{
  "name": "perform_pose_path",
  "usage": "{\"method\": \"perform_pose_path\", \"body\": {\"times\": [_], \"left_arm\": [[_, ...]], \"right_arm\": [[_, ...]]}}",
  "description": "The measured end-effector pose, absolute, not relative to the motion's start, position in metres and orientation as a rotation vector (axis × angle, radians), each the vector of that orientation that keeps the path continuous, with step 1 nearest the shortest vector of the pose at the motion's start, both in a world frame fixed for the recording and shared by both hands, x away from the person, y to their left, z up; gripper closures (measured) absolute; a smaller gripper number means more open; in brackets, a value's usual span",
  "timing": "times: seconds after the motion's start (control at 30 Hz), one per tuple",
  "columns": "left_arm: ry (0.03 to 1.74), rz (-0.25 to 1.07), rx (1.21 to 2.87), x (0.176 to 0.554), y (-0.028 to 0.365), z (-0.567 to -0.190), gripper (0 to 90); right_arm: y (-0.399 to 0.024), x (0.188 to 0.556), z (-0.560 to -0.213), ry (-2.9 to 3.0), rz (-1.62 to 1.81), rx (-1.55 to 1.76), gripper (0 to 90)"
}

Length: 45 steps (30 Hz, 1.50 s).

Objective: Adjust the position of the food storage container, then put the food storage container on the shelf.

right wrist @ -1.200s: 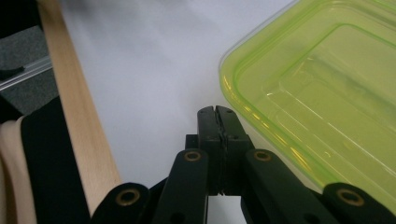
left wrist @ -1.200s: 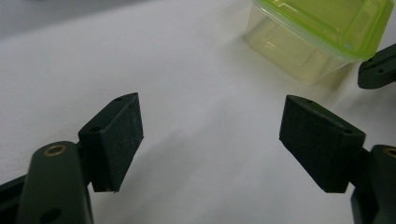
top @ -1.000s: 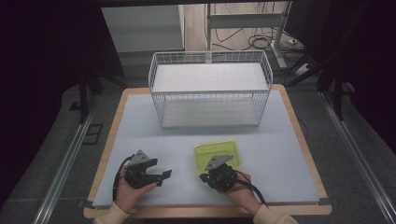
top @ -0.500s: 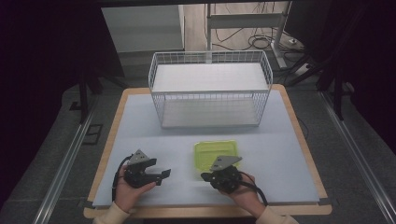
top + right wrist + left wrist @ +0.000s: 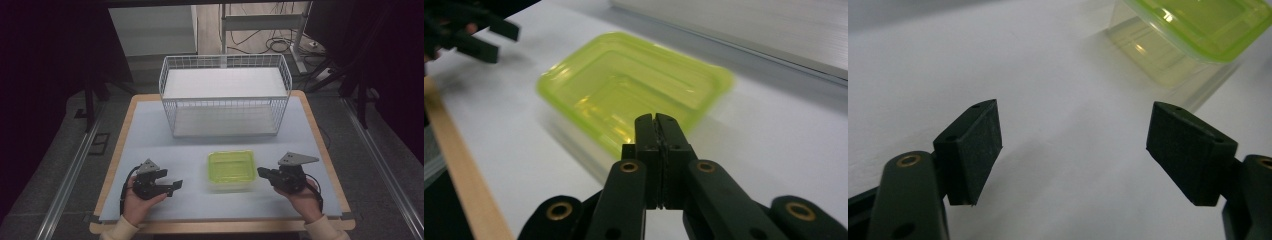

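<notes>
High view, left to right: the left gripper (image 5: 172,187) sits at the lower left of the frame in the person's hand, its jaws spread wide with nothing between them, pointing toward the container (image 5: 231,169). That lidded, yellow-green container rests on the bench (image 5: 150,125) at lower centre, in front of the white wire basket (image 5: 225,95) that stands at upper centre. At the lower right, the right gripper (image 5: 261,172) lies just beside the container's right edge, its jaws pressed together and holding nothing, tips aimed at the container.
</notes>
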<state>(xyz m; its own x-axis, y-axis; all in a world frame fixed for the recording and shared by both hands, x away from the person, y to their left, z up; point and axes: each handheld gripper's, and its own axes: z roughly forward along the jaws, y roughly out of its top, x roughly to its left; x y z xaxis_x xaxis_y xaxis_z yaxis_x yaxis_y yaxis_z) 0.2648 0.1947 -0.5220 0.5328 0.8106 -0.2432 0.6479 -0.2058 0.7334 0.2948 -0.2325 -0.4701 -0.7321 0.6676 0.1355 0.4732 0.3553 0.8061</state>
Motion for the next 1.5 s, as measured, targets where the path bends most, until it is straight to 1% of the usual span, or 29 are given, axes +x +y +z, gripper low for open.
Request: {"method": "perform_pose_path", "body": {"times": [0.03,0.07,0.1,0.13,0.17,0.23,0.27,0.43,0.53,0.7,0.97,1.07,1.2,1.3,1.33,1.5], "left_arm": [[1.204,0.256,1.930,0.266,0.196,-0.519,22.4],[1.204,0.256,1.930,0.266,0.196,-0.519,22.7],[1.213,0.239,1.918,0.268,0.198,-0.517,22.7],[1.220,0.217,1.898,0.269,0.199,-0.513,23.1],[1.220,0.217,1.898,0.269,0.199,-0.513,23.2],[1.217,0.194,1.882,0.271,0.199,-0.509,23.2],[1.213,0.182,1.870,0.272,0.198,-0.506,23.0],[1.203,0.155,1.860,0.275,0.194,-0.501,22.5],[1.182,0.105,1.855,0.280,0.188,-0.498,23.0],[1.171,0.070,1.850,0.283,0.181,-0.495,24.0],[1.179,0.026,1.841,0.293,0.168,-0.494,24.0],[1.187,-0.012,1.829,0.300,0.162,-0.494,24.5],[1.198,-0.105,1.799,0.310,0.156,-0.495,25.4],[1.214,-0.118,1.798,0.312,0.155,-0.497,27.0],[1.216,-0.151,1.792,0.315,0.154,-0.498,27.7],[1.229,-0.203,1.772,0.321,0.147,-0.502,30.7]], "right_arm": [[-0.238,0.299,-0.472,2.385,1.331,1.051,75.7],[-0.238,0.299,-0.472,2.385,1.331,1.051,75.7],[-0.239,0.300,-0.472,2.385,1.338,1.061,69.5],[-0.240,0.302,-0.471,2.379,1.381,1.070,52.7],[-0.240,0.302,-0.471,2.379,1.381,1.070,52.7],[-0.239,0.303,-0.470,2.371,1.397,1.083,40.9],[-0.238,0.304,-0.470,2.403,1.398,1.092,30.4],[-0.239,0.307,-0.469,2.407,1.400,1.118,30.4],[-0.240,0.311,-0.468,2.411,1.424,1.125,30.4],[-0.239,0.316,-0.468,2.403,1.449,1.115,28.6],[-0.237,0.326,-0.469,2.438,1.436,1.173,35.7],[-0.236,0.331,-0.471,2.445,1.450,1.254,36.5],[-0.232,0.336,-0.473,2.462,1.479,1.293,38.7],[-0.230,0.339,-0.476,2.468,1.472,1.305,39.3],[-0.228,0.343,-0.479,2.480,1.478,1.333,40.1],[-0.227,0.348,-0.482,2.476,1.458,1.384,42.3]]}}
